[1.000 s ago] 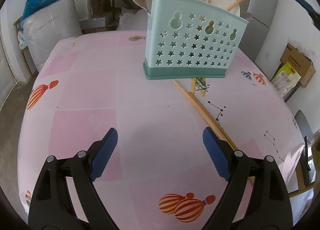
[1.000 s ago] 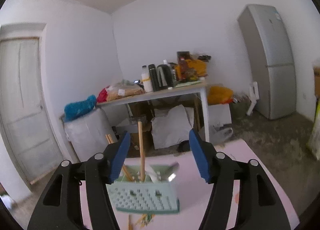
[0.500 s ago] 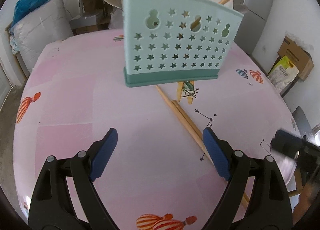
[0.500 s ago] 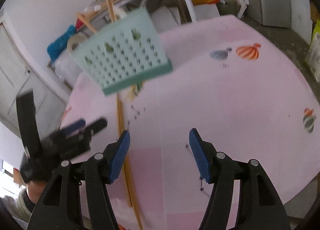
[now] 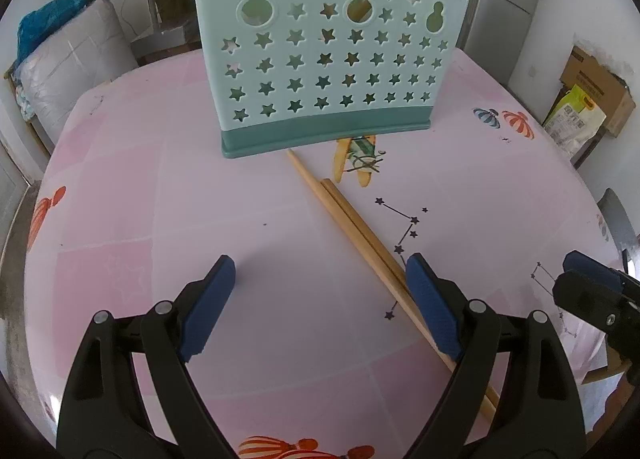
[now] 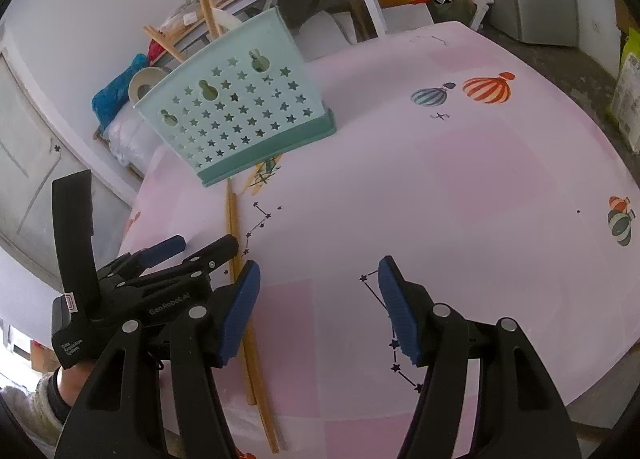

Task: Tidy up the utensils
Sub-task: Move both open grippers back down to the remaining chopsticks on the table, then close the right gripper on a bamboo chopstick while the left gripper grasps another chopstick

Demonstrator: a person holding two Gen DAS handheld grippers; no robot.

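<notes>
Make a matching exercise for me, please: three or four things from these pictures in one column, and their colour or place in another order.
Things:
1. utensil holder
2. chopsticks
3. tablecloth
4. pads of the left hand-held gripper

Descriptions:
A. dark blue
B. pink, with balloon prints
C. mint green, with star holes
D. lying flat on the table

Pairs: 1-C, 2-D, 3-B, 4-A

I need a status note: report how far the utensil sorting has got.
Done: the teal holder already stands with chopsticks and a spoon in it. In hand: nothing; left tongs and right tongs are both open and empty. Left: two chopsticks lie on the pink table.
</notes>
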